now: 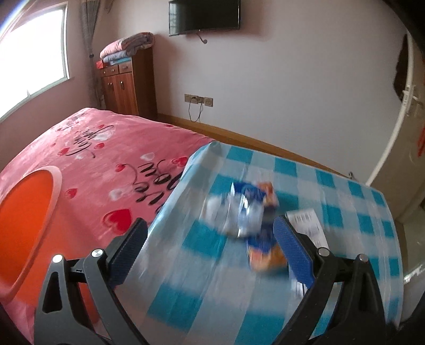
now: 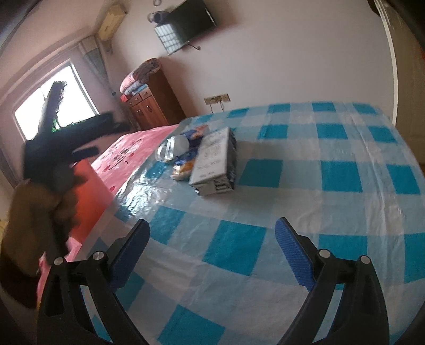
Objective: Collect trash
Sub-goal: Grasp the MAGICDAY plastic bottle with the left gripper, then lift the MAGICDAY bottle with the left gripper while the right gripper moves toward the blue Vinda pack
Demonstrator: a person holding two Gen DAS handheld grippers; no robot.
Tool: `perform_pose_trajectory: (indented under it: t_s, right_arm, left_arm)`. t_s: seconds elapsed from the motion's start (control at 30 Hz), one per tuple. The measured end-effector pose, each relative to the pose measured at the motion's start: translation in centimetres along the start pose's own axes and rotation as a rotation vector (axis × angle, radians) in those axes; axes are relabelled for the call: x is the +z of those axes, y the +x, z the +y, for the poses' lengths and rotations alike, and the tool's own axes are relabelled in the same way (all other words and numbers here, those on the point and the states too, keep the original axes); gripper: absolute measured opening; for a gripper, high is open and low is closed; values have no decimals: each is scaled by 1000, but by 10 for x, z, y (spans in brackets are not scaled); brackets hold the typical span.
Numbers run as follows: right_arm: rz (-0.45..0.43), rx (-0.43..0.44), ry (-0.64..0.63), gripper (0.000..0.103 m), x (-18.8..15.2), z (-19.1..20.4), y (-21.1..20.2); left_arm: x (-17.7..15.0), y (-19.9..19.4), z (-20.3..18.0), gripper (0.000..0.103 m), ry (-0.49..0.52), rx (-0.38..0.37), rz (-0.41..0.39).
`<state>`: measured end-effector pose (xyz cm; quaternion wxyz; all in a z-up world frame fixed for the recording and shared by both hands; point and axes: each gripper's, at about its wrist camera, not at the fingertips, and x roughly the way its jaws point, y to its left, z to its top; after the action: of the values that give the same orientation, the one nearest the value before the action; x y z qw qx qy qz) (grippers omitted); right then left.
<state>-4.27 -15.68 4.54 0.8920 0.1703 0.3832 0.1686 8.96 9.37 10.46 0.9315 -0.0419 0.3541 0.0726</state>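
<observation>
A pile of trash lies on the blue-checked tablecloth (image 2: 292, 164): a grey carton (image 2: 213, 162), a crushed clear plastic bottle (image 2: 172, 148) and a blue and orange snack wrapper (image 2: 186, 164). In the left wrist view the wrapper (image 1: 261, 246) and bottle (image 1: 244, 215) are blurred and lie just ahead of my open, empty left gripper (image 1: 209, 246), with the carton (image 1: 308, 228) behind the right finger. My right gripper (image 2: 212, 249) is open and empty over the cloth, well short of the pile. The left gripper (image 2: 61, 138) also shows at the left of the right wrist view, held by a hand.
An orange bin (image 1: 24, 220) stands at the left by the table's edge, against a bed with a pink heart cover (image 1: 106, 159). A wooden cabinet (image 1: 127, 82) with folded blankets, a wall TV (image 1: 204, 16) and a door (image 1: 406, 106) stand behind.
</observation>
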Motion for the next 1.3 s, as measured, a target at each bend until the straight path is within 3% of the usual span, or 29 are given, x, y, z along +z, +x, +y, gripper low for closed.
perform_pose_trajectory:
  t_s: [0.13,0.33,0.53,0.63,0.67,0.93,1.3]
  right_arm:
    - [-2,-1,4,94,3,-13,-1]
    - [-4,25,33,94,3,-26,-5]
    - [10,36,69,94,0,-38,-4]
    - [11,24,73,94,-1,-42,-3]
    - [11,24,75,94,-1,-44,-3]
    - [11,15,93,94,-2,-49,-2]
    - [-26,-11,113,94,1,-59,-10]
  left_arm:
    - [27,61,-17,96,-27,25,67]
    - [42,125,-20,93,-102,55,177]
    - [49,153,-9,90,-174,102,247]
    - [49,167,-5,77,-190,115,303]
    - [48,170,-4,77,-196,111,314]
    - [31,164,-19,72,-104,114,321]
    - [-31,100,-71,71,60,8,300]
